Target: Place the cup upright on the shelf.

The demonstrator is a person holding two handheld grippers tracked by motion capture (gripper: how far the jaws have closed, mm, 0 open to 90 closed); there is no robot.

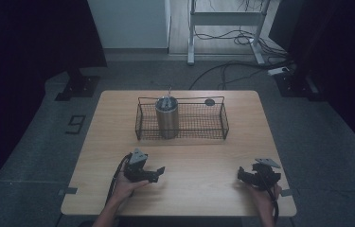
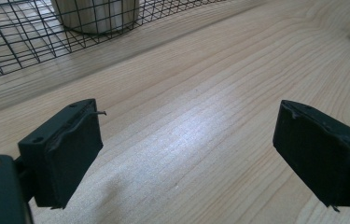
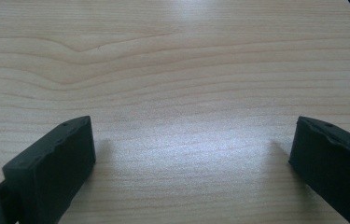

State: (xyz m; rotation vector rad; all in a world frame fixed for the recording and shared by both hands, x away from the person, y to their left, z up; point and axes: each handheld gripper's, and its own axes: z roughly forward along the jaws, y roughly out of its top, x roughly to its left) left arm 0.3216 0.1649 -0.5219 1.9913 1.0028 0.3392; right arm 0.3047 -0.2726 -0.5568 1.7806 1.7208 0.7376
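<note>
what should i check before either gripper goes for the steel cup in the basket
1. Left gripper free: ok, fingers apart, only bare wood between them.
2. Right gripper free: ok, fingers apart over bare table.
3. Steel cup upright: ok, standing in the left part of the wire basket.
4. Path to the basket: ok, nothing lies between grippers and basket.
5. Cup contents: cannot tell; something pokes out of the top, too small to identify.
6. Small dark disc at the basket's rear right: cannot tell if inside or behind.
</note>
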